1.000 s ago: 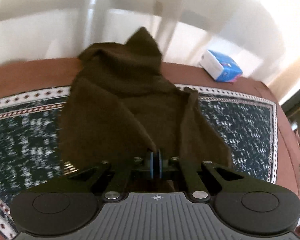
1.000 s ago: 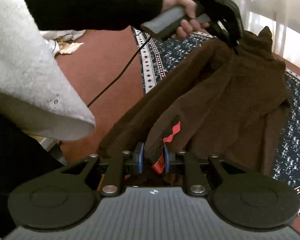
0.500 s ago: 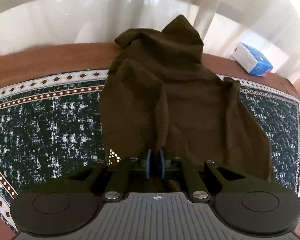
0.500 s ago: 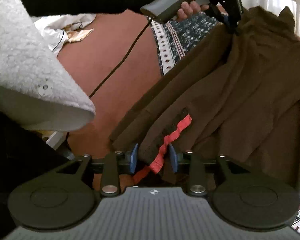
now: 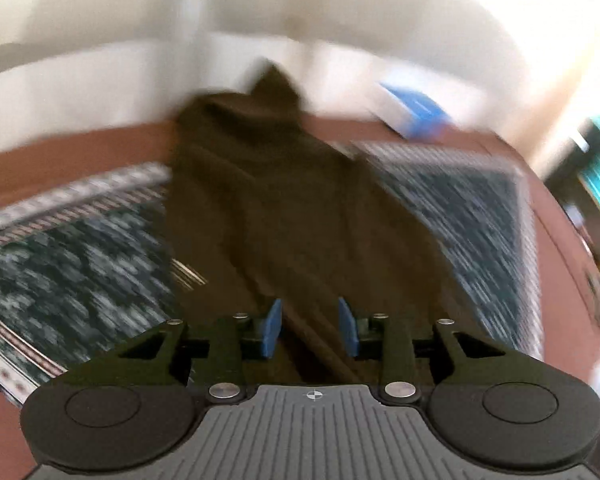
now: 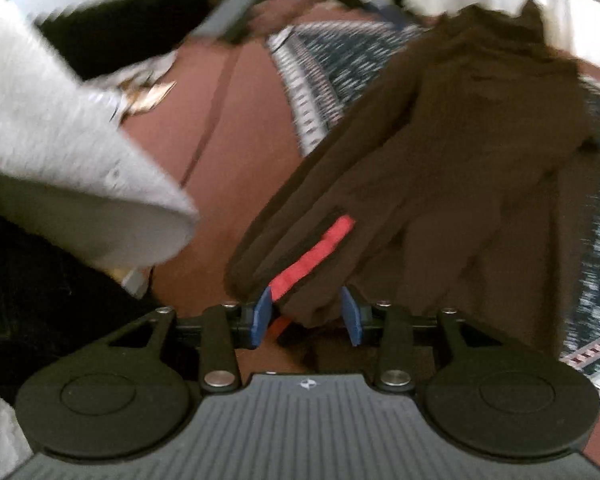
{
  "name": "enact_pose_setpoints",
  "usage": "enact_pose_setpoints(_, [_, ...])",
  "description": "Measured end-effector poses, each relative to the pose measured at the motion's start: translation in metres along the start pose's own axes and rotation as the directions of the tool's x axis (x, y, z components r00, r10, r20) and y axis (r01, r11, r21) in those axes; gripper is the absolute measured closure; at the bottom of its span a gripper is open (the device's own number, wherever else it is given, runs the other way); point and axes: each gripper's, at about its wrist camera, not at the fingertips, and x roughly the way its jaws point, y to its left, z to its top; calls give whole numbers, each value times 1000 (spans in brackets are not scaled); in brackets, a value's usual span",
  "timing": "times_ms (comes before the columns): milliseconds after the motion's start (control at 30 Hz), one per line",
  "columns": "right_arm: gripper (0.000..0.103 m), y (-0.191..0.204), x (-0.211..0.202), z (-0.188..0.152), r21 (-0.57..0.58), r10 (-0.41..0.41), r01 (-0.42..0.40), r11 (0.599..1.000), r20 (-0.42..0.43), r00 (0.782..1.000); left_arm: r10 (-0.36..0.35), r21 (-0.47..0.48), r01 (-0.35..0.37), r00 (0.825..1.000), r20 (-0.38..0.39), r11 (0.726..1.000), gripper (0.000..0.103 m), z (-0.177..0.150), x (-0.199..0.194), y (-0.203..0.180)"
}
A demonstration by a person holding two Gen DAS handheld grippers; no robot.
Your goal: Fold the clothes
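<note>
A dark brown garment lies stretched over the patterned rug, reaching back towards the white wall. My left gripper is open, its blue pads apart with the garment's near edge lying between and below them. In the right wrist view the same brown garment shows a red strip along a seam near its hem. My right gripper is open too, and the hem sits loose between its pads. Both views are motion-blurred.
A blue and white box sits on the brown floor beyond the rug. In the right wrist view a person's black sleeve and a grey fleece garment fill the left side. Crumpled paper lies on the floor.
Both grippers have opened and let go of the brown garment, which has dropped onto the rug. The left gripper, seen at the top of the right wrist view, has pulled back.
</note>
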Motion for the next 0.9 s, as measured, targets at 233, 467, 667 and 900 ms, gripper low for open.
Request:
enact_pose_setpoints(233, [60, -39, -5, 0, 181, -91, 75, 981, 80, 993, 33, 248, 3, 990, -140, 969, 53, -86, 16, -68])
enact_pose_setpoints(467, [59, -66, 13, -15, 255, -135, 135, 957, -17, 991, 58, 203, -31, 990, -126, 979, 45, -103, 21, -72])
enact_pose_setpoints(667, [58, -88, -26, 14, 218, -150, 128, 968, 89, 985, 113, 37, -114, 993, 46, 993, 37, -63, -32, -47])
enact_pose_setpoints(900, [53, -153, -78, 111, 118, -125, 95, 988, 278, 953, 295, -67, -288, 923, 248, 955, 28, 31, -77, -20])
